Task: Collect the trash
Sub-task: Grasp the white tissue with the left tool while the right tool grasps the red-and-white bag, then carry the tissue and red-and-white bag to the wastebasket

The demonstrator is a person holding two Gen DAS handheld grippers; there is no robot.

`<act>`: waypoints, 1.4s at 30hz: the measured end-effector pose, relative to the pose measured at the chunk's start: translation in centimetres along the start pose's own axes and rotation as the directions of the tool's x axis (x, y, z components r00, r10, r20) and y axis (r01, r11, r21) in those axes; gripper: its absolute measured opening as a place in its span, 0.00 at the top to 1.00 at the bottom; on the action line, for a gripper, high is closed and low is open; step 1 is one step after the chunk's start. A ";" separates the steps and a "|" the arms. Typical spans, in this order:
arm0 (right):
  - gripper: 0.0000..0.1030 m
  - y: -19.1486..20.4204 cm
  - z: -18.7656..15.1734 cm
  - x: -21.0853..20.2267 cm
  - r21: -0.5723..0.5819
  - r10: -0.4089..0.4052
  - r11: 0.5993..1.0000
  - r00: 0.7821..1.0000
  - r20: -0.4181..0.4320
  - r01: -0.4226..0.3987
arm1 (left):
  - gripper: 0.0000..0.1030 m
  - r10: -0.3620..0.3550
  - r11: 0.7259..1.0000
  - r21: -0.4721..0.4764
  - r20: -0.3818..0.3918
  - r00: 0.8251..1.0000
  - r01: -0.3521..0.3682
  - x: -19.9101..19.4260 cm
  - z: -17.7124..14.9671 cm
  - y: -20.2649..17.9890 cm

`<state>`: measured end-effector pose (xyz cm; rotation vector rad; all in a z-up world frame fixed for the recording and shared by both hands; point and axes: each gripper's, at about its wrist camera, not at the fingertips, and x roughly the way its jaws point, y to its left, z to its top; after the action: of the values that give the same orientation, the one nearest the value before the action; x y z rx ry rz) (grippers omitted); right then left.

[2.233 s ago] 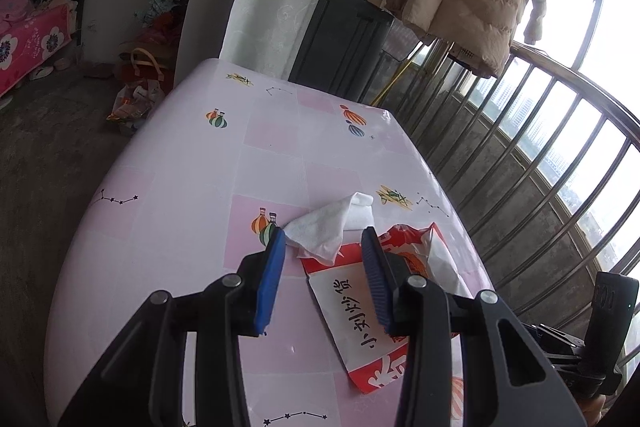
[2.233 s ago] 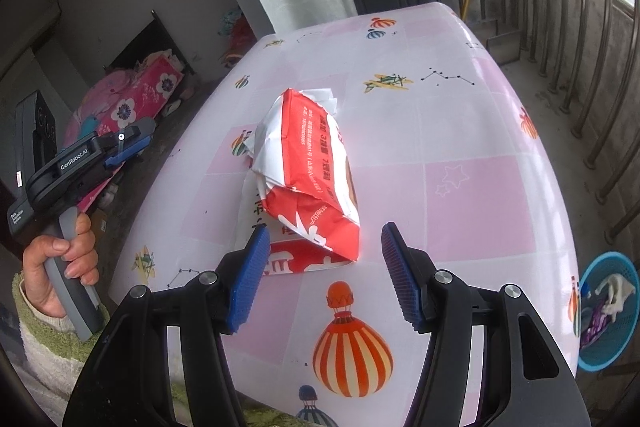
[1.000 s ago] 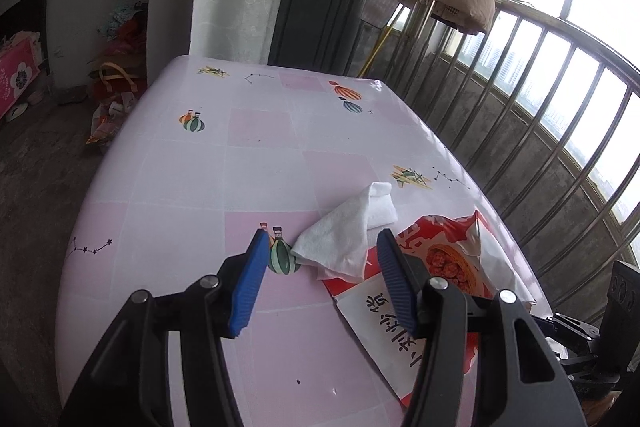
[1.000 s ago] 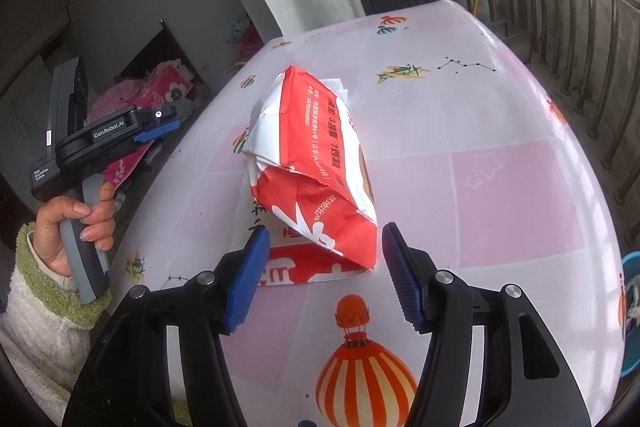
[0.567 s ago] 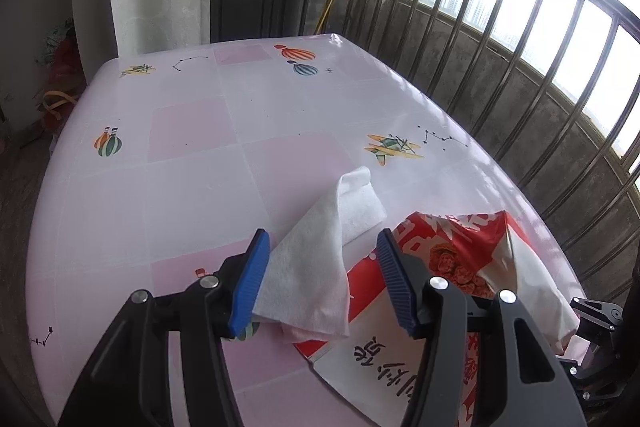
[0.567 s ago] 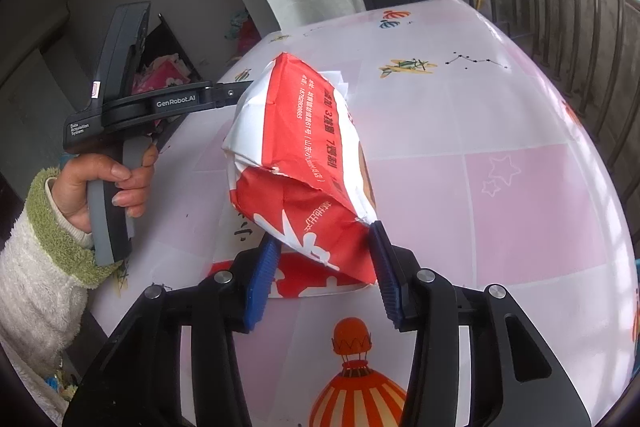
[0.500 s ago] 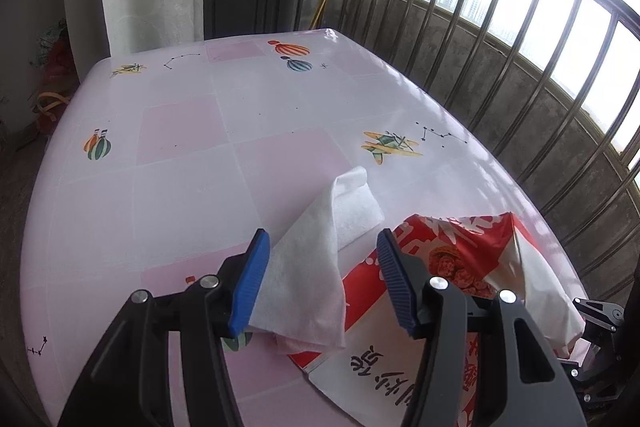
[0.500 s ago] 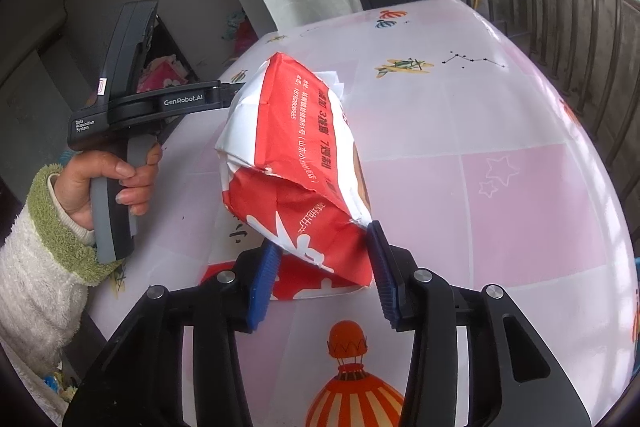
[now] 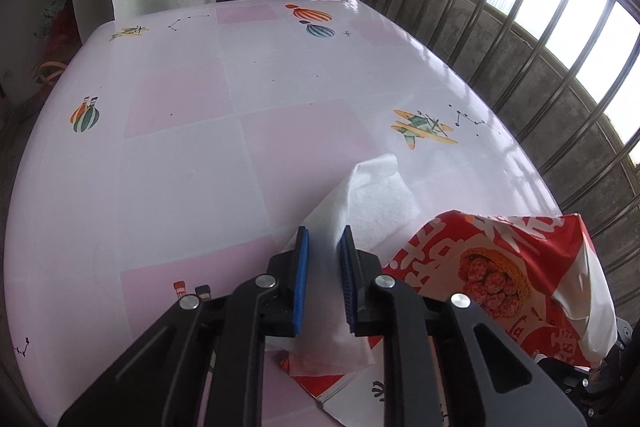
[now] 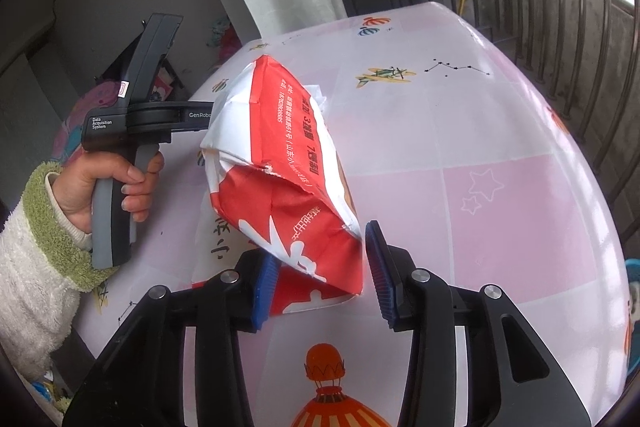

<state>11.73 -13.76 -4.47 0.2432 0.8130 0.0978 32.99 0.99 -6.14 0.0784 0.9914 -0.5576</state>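
Tissue [image 9: 360, 203], white and crumpled, lay on the pink desk [image 9: 180, 147] beside the red snack bag [image 10: 288, 187]. The left gripper [image 9: 323, 275] had its jaws nearly closed, pinching the tissue. The right gripper [image 10: 320, 279] held its jaws part open around the bag's lower corner, which was raised off the desk.

Readable markings, as I see them from both wrist cameras:

1. Left gripper [image 10: 132, 115] body, white print: "Data Acquisition System" at the rear; "GenRobo…" on the side, the rest hidden behind the bag.
2. Red-and-white bag [image 10: 288, 179]: large white Chinese characters on red; a small white line of characters with the digits "18728020885"; I cannot read the characters with certainty.
3. Bag's white flap [image 9: 384, 391]: black handwritten-style characters, only partly in view.
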 end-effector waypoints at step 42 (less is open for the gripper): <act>0.99 -12.3 -1.2 -10.8 0.382 -0.245 0.915 0.932 0.267 0.131 | 0.97 -0.243 0.956 0.223 0.237 0.941 0.191 -12.5 2.9 -13.3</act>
<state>3.40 -27.36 -0.70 0.5102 0.5298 -0.2730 23.53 -6.21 8.09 0.0687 0.6877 -0.8483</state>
